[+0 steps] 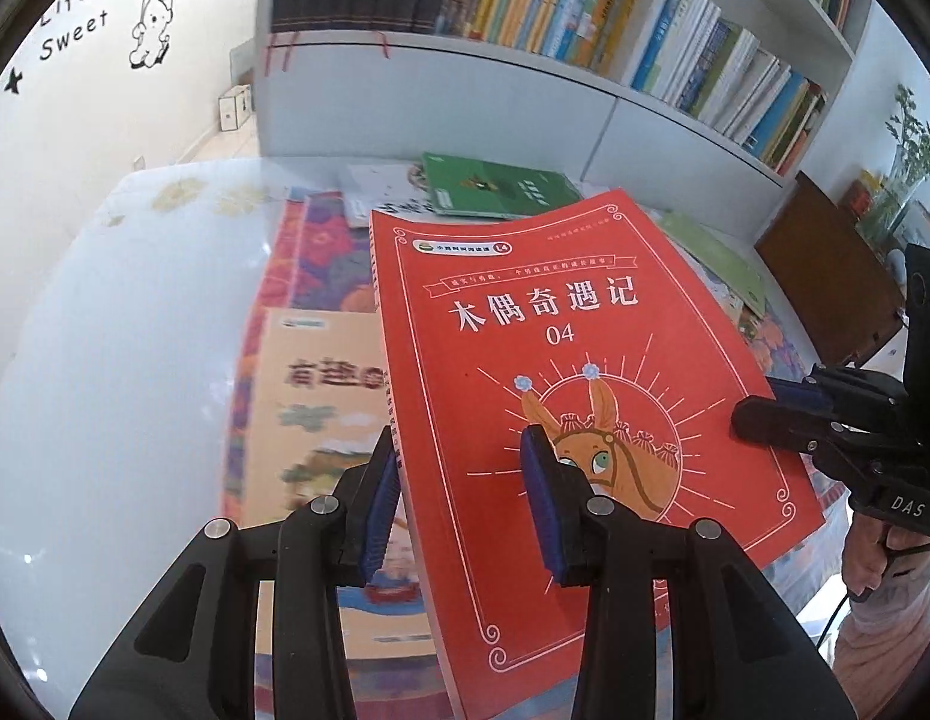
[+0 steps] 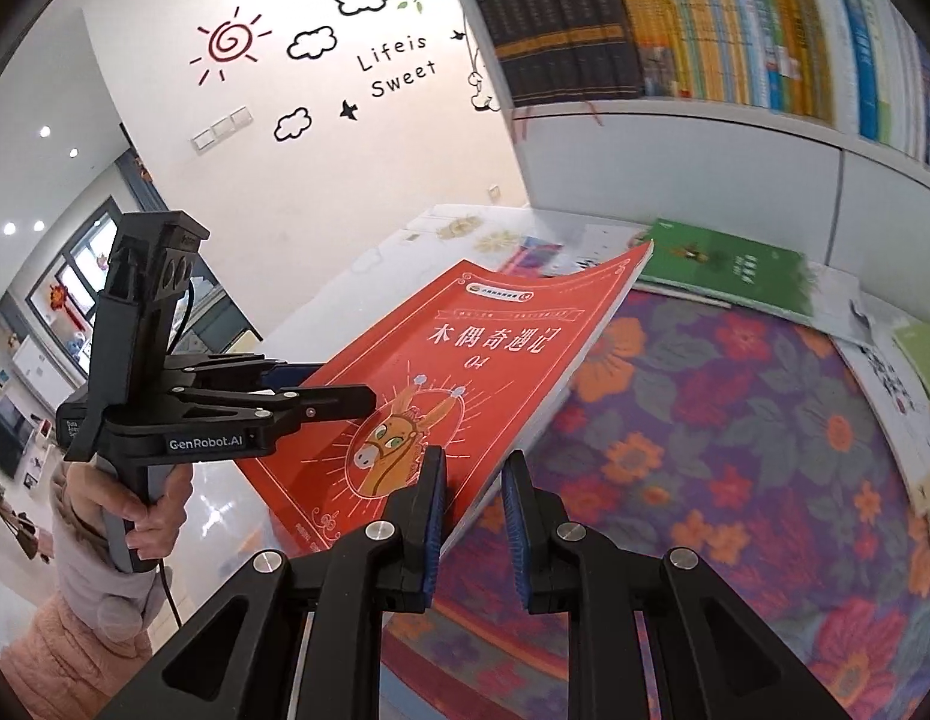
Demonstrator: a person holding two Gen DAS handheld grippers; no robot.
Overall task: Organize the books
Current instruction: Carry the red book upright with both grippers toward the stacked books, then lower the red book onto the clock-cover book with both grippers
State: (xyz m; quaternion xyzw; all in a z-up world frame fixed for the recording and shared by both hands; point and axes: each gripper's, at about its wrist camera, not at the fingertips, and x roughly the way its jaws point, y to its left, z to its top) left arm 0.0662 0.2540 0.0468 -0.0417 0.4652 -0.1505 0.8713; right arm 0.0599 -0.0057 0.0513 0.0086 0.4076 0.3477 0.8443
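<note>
Item: red book (image 1: 561,372), held aloft and tilted over the floral cloth (image 2: 735,420). Its spine edge is pinched by the left gripper (image 1: 459,504), its opposite edge by the right gripper (image 2: 474,522), both nearly closed on it; support from two sides presumably keeps it steady for transfer toward the far bookshelf (image 1: 645,114). The green book (image 1: 501,186) is left flat on the far side.

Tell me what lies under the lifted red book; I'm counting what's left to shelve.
Under the red paperback book: a floral tablecloth and part of a beige picture book. The red cover hides the rest.
</note>
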